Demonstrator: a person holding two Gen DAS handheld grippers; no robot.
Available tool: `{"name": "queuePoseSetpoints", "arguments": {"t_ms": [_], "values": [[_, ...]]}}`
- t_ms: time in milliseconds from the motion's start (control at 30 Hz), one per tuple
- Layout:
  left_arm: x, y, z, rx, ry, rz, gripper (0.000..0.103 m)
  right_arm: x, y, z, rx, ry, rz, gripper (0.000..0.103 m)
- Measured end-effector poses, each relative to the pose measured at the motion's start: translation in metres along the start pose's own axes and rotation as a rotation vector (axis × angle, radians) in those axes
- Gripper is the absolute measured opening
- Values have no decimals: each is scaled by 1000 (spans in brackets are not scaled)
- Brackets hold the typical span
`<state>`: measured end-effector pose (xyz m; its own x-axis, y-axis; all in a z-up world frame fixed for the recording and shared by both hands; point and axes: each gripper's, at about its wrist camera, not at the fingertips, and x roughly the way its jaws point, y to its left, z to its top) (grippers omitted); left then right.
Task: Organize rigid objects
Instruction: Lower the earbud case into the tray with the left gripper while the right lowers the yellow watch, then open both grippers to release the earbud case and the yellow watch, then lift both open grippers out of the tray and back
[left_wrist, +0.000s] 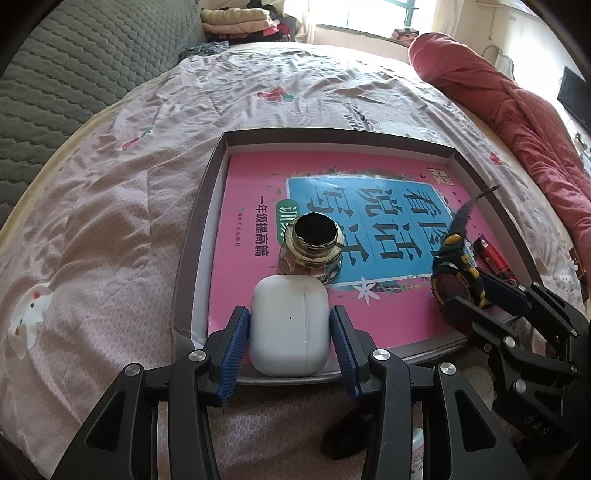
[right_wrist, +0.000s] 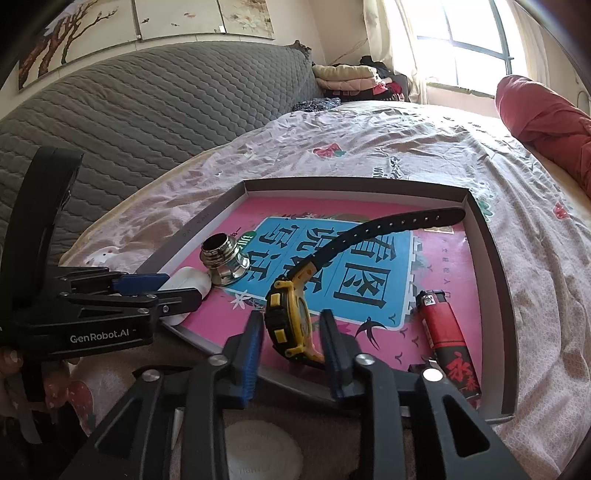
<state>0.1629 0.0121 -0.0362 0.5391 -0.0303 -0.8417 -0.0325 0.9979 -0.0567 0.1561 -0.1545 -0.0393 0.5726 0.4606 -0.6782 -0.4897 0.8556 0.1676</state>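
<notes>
A shallow grey box (left_wrist: 207, 206) (right_wrist: 491, 258) lies on the bed with a pink book (left_wrist: 258, 184) (right_wrist: 443, 258) inside. On the book stand a white earbud case (left_wrist: 290, 325) (right_wrist: 186, 278), a shiny metal fitting (left_wrist: 314, 247) (right_wrist: 223, 264), a yellow-black watch (left_wrist: 456, 266) (right_wrist: 291, 321) and a red lighter (left_wrist: 493, 258) (right_wrist: 448, 343). My left gripper (left_wrist: 290, 332) (right_wrist: 162, 288) has its pads around the case, with small gaps at both sides. My right gripper (right_wrist: 291, 343) (left_wrist: 491, 295) has its pads around the watch body, a gap showing on each side.
The bed has a pink patterned sheet (left_wrist: 110, 206). A grey quilted headboard (right_wrist: 147, 110) is at the left, a rolled red quilt (left_wrist: 498, 99) at the right, folded clothes (right_wrist: 351, 77) by the window. A white round lid (right_wrist: 262, 450) lies below the right gripper.
</notes>
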Motion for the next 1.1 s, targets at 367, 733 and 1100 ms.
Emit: {"name": "queuePoseSetpoints", "arguments": {"t_ms": [367, 733, 1100], "values": [[-9, -1, -3, -2, -11, 3, 47, -6, 0, 1, -1, -31, -9, 47], [-22, -6, -7, -5, -32, -29, 48, -20, -9, 1, 46, -76, -10, 51], [-39, -10, -10, -16, -68, -28, 58, -54, -18, -1, 89, -189, -45, 55]]}}
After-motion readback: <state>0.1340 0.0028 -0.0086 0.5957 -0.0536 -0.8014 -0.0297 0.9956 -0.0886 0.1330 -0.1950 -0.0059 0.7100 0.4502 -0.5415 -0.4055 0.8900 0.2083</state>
